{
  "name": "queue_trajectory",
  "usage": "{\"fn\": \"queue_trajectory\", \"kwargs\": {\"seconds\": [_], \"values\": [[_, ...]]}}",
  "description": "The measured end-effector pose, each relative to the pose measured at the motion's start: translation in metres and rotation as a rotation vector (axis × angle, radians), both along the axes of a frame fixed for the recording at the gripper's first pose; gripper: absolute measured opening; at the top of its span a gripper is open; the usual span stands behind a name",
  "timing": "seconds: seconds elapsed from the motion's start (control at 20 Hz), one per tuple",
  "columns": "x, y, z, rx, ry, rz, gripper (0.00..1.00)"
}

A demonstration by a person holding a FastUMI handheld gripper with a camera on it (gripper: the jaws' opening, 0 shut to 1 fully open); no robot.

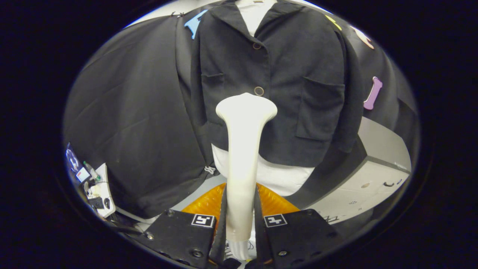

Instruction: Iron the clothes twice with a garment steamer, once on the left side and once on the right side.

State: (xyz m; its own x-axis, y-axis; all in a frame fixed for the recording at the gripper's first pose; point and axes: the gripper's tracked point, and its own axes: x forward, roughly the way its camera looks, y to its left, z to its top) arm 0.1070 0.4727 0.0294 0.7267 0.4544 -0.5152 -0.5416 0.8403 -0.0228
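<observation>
My gripper (241, 224) is clamped on the white plastic garment steamer (244, 149); its long axis runs straight fwd, head just below the black button-front jacket (298, 67)'s middle button, near centre.

White mannequin torso (274, 175), upright before the black cloth wall (130, 123). Orange ribbed base (274, 203) beneath the torso. Grey-white box unit (373, 175) to one side, near the torso. Small white device with cables (99, 188) at the opposite side, low.
</observation>
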Motion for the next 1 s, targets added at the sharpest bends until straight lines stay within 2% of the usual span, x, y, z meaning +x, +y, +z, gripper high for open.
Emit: {"fn": "queue_trajectory", "kwargs": {"seconds": [0.2, 0.25, 0.5, 1.0], "values": [[0.000, -0.033, -0.001, 0.024, -0.001, -0.040, 0.35], [0.014, -0.040, 0.009, 0.025, -0.003, -0.048, 0.35], [0.009, -0.099, 0.003, 0.033, -0.015, -0.098, 0.35], [-0.055, -0.270, -0.029, 0.074, 0.016, -0.218, 0.35]]}}
